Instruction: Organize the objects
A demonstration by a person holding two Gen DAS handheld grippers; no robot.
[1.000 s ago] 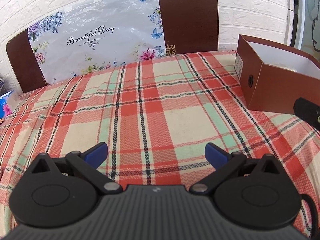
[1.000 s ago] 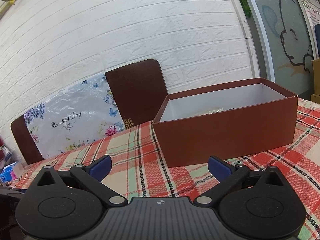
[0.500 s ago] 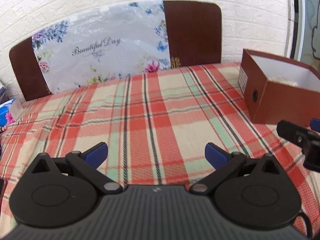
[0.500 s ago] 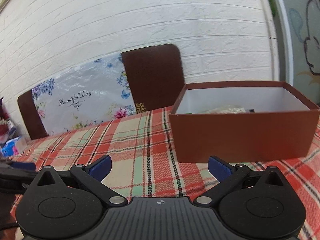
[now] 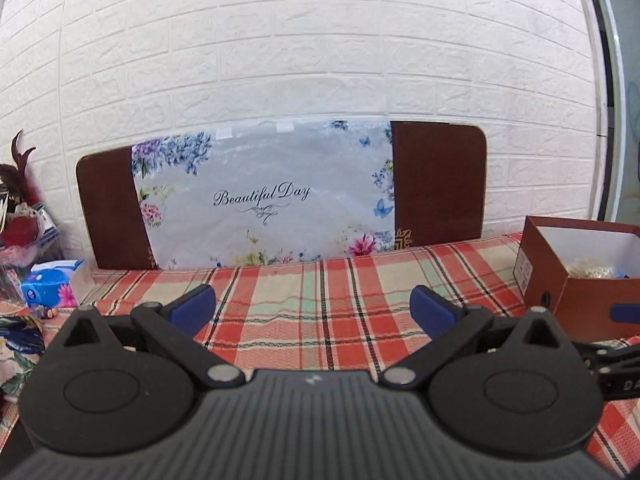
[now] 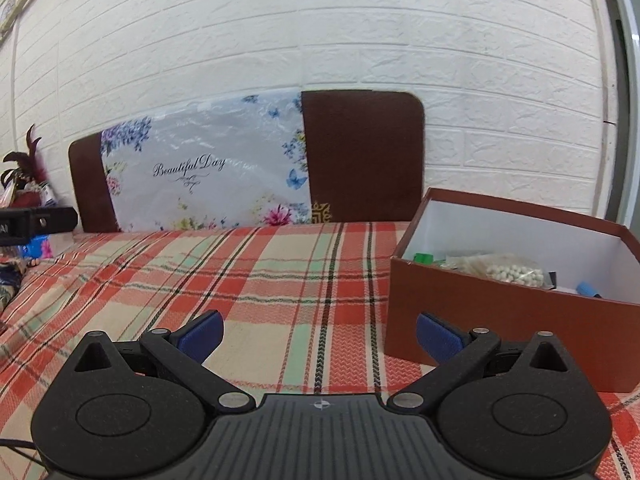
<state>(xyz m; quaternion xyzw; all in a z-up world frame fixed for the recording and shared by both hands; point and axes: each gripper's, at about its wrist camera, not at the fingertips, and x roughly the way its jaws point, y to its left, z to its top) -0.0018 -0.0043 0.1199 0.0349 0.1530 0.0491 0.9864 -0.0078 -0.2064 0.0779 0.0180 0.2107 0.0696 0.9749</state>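
Observation:
A brown open-topped box (image 6: 504,320) with a white inside stands on the plaid cloth at the right; it also shows at the right edge of the left wrist view (image 5: 576,300). Inside lie a bag of white beads (image 6: 504,270), a green piece (image 6: 423,258) and a blue piece (image 6: 588,289). My right gripper (image 6: 320,334) is open and empty, just left of the box's near corner. My left gripper (image 5: 312,306) is open and empty over bare cloth, further left.
The table wears a red, cream and green plaid cloth (image 6: 260,280). A brown board with a floral "Beautiful Day" sheet (image 5: 264,200) leans on the white brick wall behind. A tissue pack (image 5: 52,284) and a red bouquet (image 5: 20,216) sit at the far left.
Both grippers have tilted up and drawn back, so more wall and less cloth shows. The right one swung left, and the box's contents came into sight. Both stayed open.

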